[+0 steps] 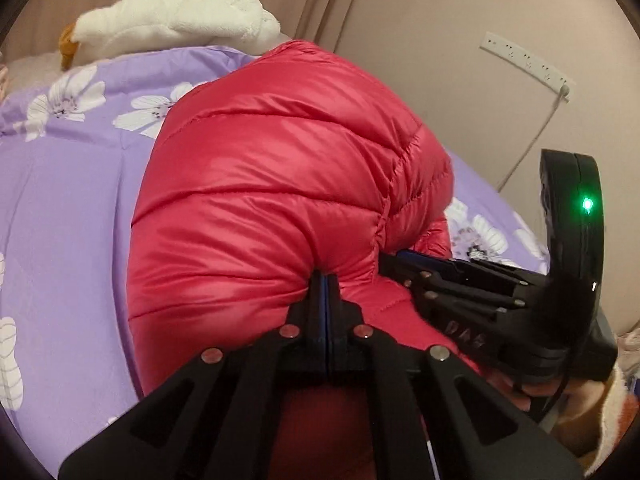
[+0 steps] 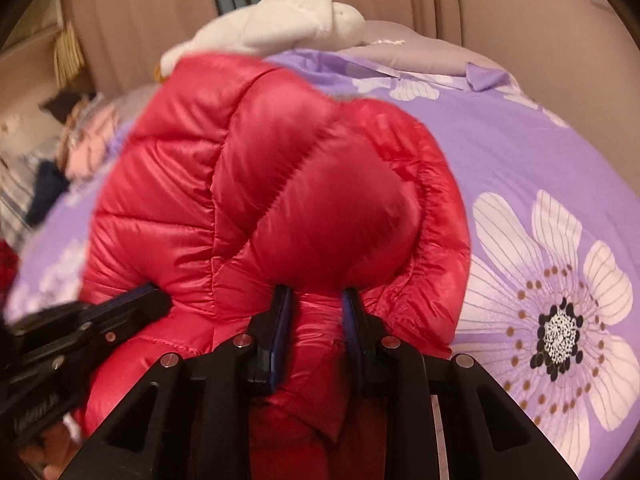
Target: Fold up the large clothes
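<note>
A shiny red quilted down jacket (image 1: pixel 280 184) is bunched into a puffy mound over the purple flowered bedspread (image 1: pixel 68 184). My left gripper (image 1: pixel 325 280) is shut, its two fingers pressed together on a fold at the jacket's near edge. Just to its right, my right gripper (image 1: pixel 394 262) bites into the same edge. In the right wrist view the right gripper (image 2: pixel 316 294) is shut on a thick roll of the red jacket (image 2: pixel 288 184), which bulges between its blue-padded fingers. The left gripper (image 2: pixel 156 296) shows at the lower left, its tip sunk into the fabric.
A white plush goose (image 1: pixel 176 20) lies at the bed's far end before beige curtains. A white power strip (image 1: pixel 528 62) hangs on the wall at right. Loose clothes (image 2: pixel 52 160) are piled at the bed's left side. A grey pillow (image 2: pixel 404 52) rests at the far right.
</note>
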